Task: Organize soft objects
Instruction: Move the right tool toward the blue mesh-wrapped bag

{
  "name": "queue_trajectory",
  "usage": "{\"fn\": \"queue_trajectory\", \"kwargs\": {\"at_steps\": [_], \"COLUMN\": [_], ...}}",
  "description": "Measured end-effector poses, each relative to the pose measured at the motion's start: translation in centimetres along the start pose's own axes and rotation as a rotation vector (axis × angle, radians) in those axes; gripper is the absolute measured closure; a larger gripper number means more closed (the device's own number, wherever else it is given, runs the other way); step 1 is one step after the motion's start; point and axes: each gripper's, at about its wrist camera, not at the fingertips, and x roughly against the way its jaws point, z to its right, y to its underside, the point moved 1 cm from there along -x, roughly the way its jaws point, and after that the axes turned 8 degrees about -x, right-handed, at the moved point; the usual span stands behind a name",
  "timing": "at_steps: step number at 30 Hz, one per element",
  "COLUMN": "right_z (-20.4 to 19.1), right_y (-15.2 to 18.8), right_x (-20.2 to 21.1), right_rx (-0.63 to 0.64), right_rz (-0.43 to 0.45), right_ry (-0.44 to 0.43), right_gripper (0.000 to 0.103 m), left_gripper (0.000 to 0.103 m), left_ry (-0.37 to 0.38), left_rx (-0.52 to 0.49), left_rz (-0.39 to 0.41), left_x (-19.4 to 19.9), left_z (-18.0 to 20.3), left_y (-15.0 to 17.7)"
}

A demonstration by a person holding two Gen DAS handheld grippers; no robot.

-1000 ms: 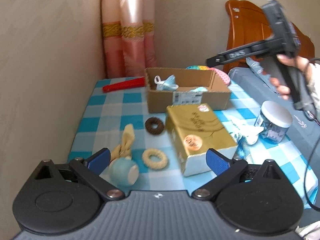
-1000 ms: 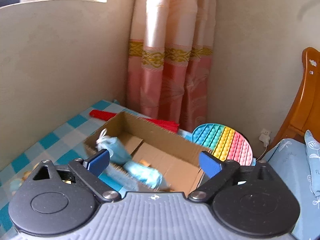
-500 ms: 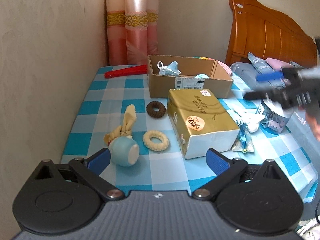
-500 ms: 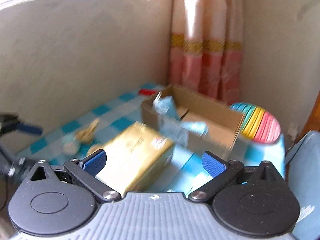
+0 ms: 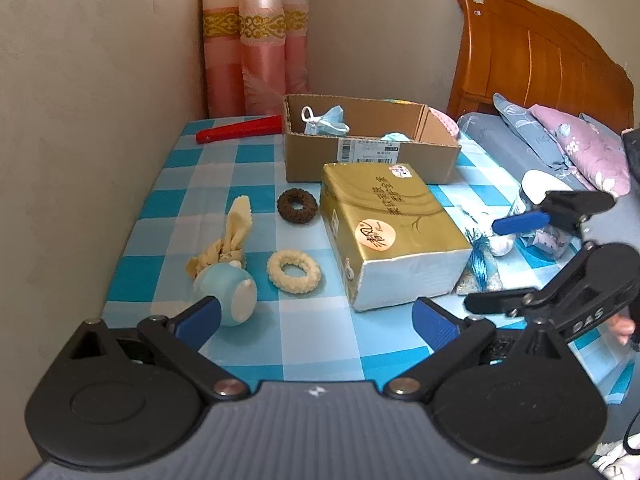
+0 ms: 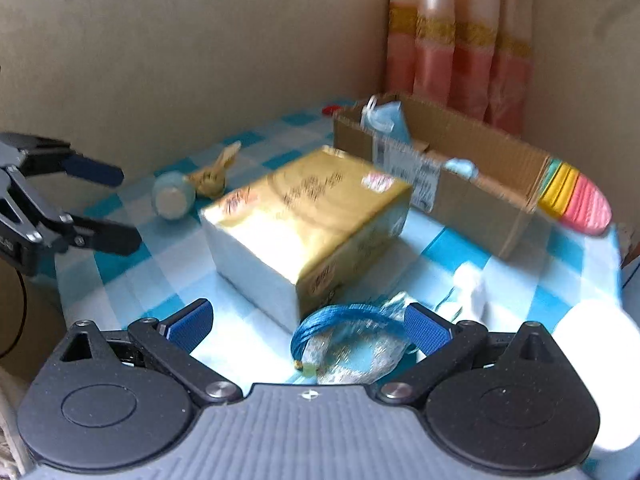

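An open cardboard box (image 5: 370, 152) at the back of the checked table holds blue face masks (image 5: 326, 121). In front of it lie a brown scrunchie (image 5: 297, 205), a cream scrunchie (image 5: 294, 271), and a yellow cloth tied to a pale blue ball (image 5: 226, 286). My left gripper (image 5: 316, 316) is open and empty over the front edge. My right gripper (image 6: 308, 326) is open and empty, low over a blue tassel in a clear bag (image 6: 352, 338). It shows in the left wrist view (image 5: 504, 256) at the right.
A gold tissue pack (image 5: 390, 232) lies mid-table. A red flat object (image 5: 240, 130) lies at the back left. A white-lidded jar (image 5: 538, 196) and a white soft lump (image 6: 472, 284) sit at the right. A rainbow pop toy (image 6: 576, 200) is behind the box. A bed is to the right.
My right gripper has come down from above the cardboard box to the table's right front, over the tassel bag. My left gripper has pulled back slightly.
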Motion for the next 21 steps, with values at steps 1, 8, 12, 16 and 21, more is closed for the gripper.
{"fn": "queue_trajectory", "kwargs": {"at_steps": [1, 8, 12, 16, 21], "right_z": [0.0, -0.4, -1.8, -2.8, -2.7], "right_y": [0.2, 1.1, 2.1, 2.7, 3.2], "right_x": [-0.3, -1.5, -1.1, -0.6, -0.1], "right_rx": [0.002, -0.016, 0.004, 0.004, 0.006], "right_rz": [-0.009, -0.072, -0.105, -0.107, -0.079], "right_ry": [0.000, -0.033, -0.061, -0.056, 0.077], "right_gripper": [0.000, 0.000, 0.000, 0.000, 0.000], "left_gripper": [0.002, 0.002, 0.002, 0.002, 0.002], "left_ry": [-0.002, -0.007, -0.007, -0.008, -0.025], "left_rx": [0.001, 0.005, 0.015, 0.024, 0.045], "left_rz": [-0.003, -0.019, -0.018, -0.026, -0.044], "left_x": [-0.1, -0.6, -0.6, -0.9, -2.0], "left_z": [0.0, -0.1, -0.4, -0.7, -1.4], "left_y": [0.0, 0.1, 0.3, 0.6, 1.0]}}
